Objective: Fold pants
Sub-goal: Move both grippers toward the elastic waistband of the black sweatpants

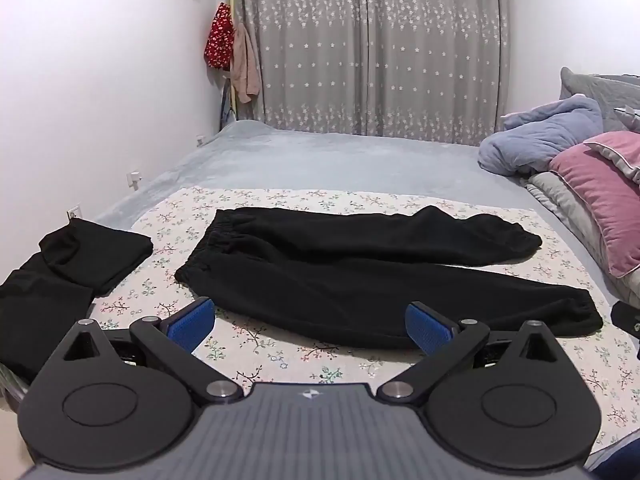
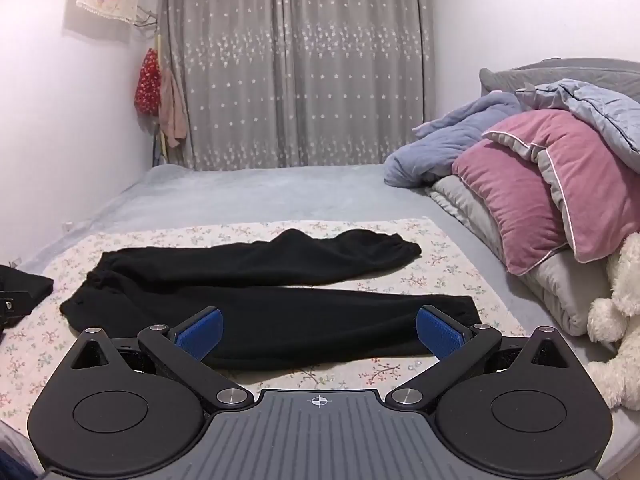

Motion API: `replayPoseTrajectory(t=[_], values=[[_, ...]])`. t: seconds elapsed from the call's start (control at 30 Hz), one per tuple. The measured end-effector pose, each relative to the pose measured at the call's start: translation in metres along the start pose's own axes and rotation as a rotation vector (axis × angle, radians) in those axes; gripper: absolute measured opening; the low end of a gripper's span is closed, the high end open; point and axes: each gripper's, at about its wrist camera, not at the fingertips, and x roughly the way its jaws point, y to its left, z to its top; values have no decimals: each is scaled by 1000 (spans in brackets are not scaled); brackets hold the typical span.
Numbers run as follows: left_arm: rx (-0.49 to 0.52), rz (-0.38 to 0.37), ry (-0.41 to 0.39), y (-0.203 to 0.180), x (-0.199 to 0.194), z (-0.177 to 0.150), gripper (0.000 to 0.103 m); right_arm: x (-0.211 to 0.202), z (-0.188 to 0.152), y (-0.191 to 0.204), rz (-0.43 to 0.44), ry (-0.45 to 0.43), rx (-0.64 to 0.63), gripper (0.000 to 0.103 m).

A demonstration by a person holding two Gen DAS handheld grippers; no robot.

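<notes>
Black pants lie flat on a floral cloth on the bed, waistband at the left, both legs stretched out to the right with a gap between them. In the right wrist view the same pants fill the middle. My left gripper hovers over the near edge of the pants, blue pads wide apart, nothing between them. My right gripper stands open over the near leg, pads apart and empty. Its black body tip shows at the right edge of the left wrist view.
A pile of folded black clothes sits at the left of the floral cloth. Pink pillows, a blue quilt and a white plush toy crowd the right. A grey bedsheet stretches to the star-patterned curtain.
</notes>
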Motion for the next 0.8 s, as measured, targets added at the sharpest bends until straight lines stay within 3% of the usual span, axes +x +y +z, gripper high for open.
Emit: replayPoseTrajectory(t=[0.8], values=[[24,-16,-8,-3,9,-3,103,7,-6,-8,-27,37,17,103]])
